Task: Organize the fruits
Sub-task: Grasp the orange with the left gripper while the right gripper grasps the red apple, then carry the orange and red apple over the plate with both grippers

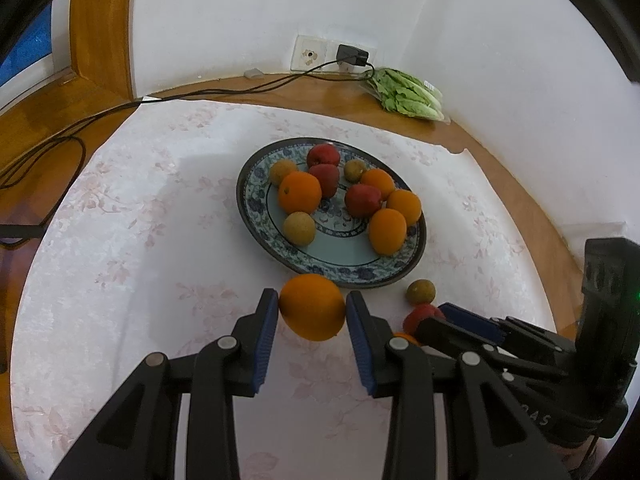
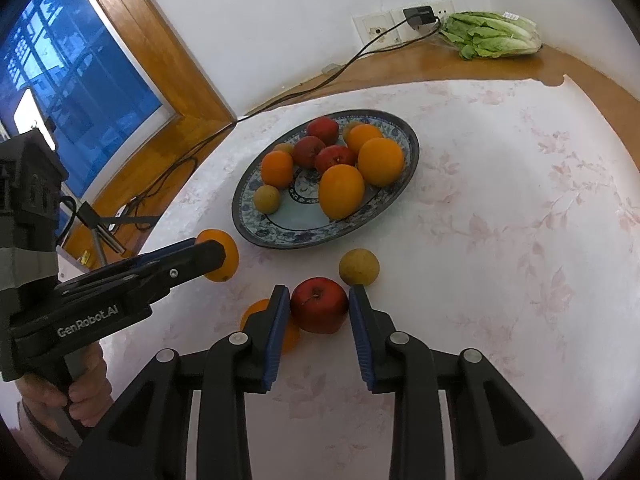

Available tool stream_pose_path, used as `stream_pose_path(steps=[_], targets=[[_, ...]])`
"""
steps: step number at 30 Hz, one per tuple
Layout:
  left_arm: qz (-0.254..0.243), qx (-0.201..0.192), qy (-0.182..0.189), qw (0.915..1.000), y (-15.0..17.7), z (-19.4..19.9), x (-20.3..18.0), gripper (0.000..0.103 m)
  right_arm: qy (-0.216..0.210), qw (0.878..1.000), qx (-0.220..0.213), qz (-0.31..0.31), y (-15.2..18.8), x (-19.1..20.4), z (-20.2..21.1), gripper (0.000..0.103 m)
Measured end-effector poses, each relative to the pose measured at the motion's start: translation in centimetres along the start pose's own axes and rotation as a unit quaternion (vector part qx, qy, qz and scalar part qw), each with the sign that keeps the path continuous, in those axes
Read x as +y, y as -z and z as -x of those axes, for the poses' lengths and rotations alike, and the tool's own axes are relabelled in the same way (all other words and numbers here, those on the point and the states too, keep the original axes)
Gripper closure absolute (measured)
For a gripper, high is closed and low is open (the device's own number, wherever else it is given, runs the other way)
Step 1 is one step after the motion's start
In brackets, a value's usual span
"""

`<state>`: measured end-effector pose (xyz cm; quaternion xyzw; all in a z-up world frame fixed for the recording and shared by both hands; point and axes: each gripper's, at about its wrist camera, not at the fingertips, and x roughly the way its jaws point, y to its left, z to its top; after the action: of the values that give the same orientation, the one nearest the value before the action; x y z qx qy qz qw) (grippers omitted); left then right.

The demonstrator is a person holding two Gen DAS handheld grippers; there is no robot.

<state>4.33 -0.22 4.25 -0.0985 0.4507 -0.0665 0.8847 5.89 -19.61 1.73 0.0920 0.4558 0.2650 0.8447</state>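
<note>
The left gripper (image 1: 312,312) clamps an orange (image 1: 312,306) just in front of the plate (image 1: 336,268) heaped with fruit on the tablecloth (image 1: 140,240).

My wooden table (image 1: 500,152), under a floral cloth (image 1: 120,240), carries a fruit plate (image 1: 332,256), loose fruit, lettuce (image 1: 408,96) and a cable (image 1: 224,90).

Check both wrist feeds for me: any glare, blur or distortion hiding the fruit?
Left wrist view: sharp, heavy fisheye bending, soft shadow under the orange in the left tool. Right wrist view: sharp too, window tinted blue, no glare on the apple between the right tool pads.
</note>
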Motion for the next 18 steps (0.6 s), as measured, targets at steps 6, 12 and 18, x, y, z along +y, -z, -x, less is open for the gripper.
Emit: stream_pose_path(steps=[6,12,18], targets=[[-0.004,0.000,-0.002,1.0000,0.0,0.1,-0.3,0.066,0.002,1.000,-0.009,-0.001,-0.1,-0.1,0.8,0.071],[-0.007,-0.002,-0.004,1.0000,0.0,0.2,-0.5,0.066,0.000,1.000,-0.016,-0.006,0.0,-0.4,1.3,0.071],[-0.009,-0.004,-0.005,0.9999,0.0,0.4,-0.7,0.066,0.000,1.000,-0.026,-0.005,-0.3,-0.4,1.9,0.071]])
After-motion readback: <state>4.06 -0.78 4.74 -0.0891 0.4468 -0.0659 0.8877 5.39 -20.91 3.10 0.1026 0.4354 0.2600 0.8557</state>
